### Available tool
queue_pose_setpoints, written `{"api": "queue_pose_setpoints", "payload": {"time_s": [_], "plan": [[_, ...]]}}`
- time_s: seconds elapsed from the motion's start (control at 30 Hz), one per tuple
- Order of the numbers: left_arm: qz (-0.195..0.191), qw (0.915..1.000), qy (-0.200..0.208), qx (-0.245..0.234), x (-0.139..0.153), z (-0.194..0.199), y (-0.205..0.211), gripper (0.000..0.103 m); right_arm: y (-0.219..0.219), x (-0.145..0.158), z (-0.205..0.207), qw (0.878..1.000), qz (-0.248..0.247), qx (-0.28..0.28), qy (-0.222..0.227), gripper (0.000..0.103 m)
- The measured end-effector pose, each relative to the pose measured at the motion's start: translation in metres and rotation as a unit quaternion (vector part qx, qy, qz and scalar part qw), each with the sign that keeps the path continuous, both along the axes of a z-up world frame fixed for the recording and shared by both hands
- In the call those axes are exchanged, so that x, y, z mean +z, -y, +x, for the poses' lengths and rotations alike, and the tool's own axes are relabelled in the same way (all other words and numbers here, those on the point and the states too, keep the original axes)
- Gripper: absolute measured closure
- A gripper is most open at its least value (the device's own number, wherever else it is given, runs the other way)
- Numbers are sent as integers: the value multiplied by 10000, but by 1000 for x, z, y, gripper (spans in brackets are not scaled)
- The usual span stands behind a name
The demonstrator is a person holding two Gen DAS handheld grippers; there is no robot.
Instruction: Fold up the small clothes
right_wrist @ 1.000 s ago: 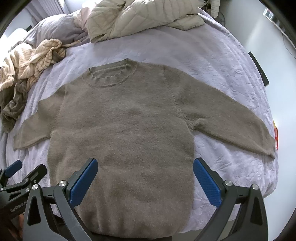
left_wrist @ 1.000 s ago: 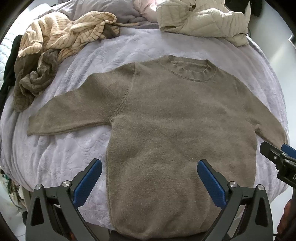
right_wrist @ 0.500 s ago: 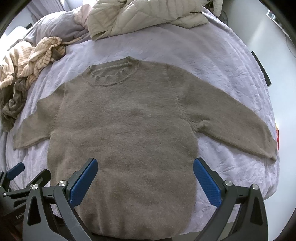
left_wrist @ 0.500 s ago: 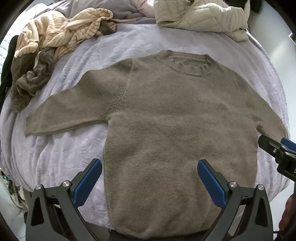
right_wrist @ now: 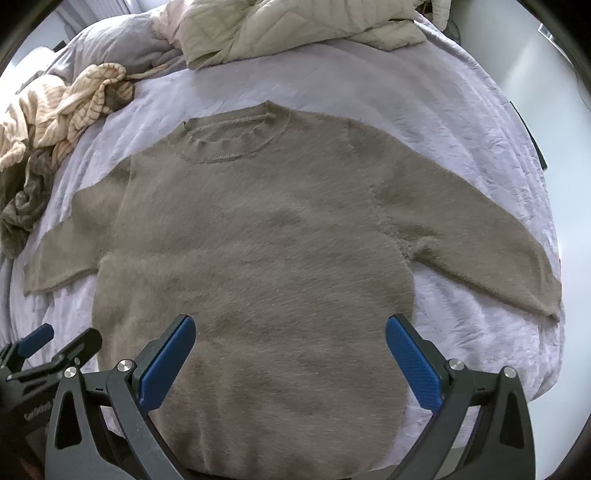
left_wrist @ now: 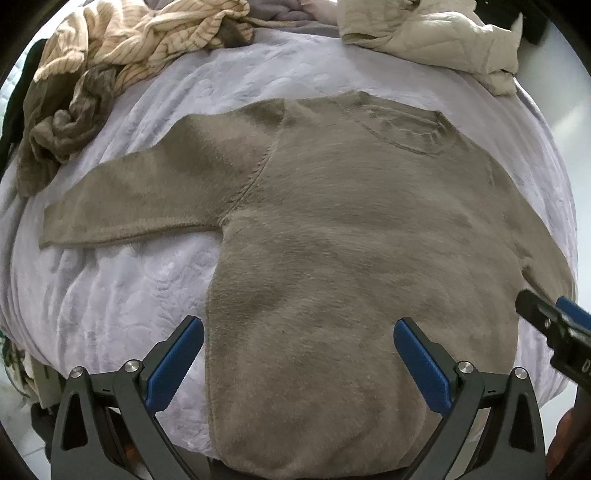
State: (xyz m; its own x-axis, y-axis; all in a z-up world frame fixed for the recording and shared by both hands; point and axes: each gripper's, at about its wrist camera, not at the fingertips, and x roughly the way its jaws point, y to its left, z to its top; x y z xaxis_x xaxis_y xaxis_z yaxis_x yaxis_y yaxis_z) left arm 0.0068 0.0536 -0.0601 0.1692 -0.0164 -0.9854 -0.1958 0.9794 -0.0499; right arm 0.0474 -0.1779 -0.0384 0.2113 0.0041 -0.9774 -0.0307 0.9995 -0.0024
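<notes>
A taupe fuzzy sweater (left_wrist: 351,229) (right_wrist: 258,243) lies flat, face up, on a lilac bedspread, collar far from me and both sleeves spread out sideways. My left gripper (left_wrist: 297,354) hovers open above the lower left part of its body, nothing between the blue pads. Over the lower middle of the sweater my right gripper (right_wrist: 290,349) is likewise open and empty. The right gripper's tip also shows at the right edge of the left wrist view, and the left gripper's tip at the lower left of the right wrist view.
A striped cream garment (left_wrist: 140,40) and a crumpled brown one (left_wrist: 62,125) are heaped at the far left. A cream quilted jacket (right_wrist: 295,26) lies at the back. The bedspread (right_wrist: 461,129) drops off at the near and right edges.
Both grippers have moved forward and lower over the sweater, which now looks larger and nearer. Their jaws stayed open. The sweater itself has not shifted.
</notes>
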Motion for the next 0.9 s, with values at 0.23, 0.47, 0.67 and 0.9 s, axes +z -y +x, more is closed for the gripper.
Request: {"api": "queue_pose_setpoints", "payload": {"time_s": [0.23,0.47,0.67,0.9], "plan": [[-385,9989,47,258,-20,0,-23,0,-25,-15,-13,9994,-93,297,-176,1],[-1231,9786,531,1562,-49,-8,-136,0,-65,-29,-23,9969,57,717,-307,1],[-1272,9517,1121,2559,-80,-17,-245,0,-102,-39,-32,9921,118,1198,-339,1],[-1897,8941,1506,3766,-127,-33,-312,4,-127,-59,-45,9874,129,1490,-523,1]]}}
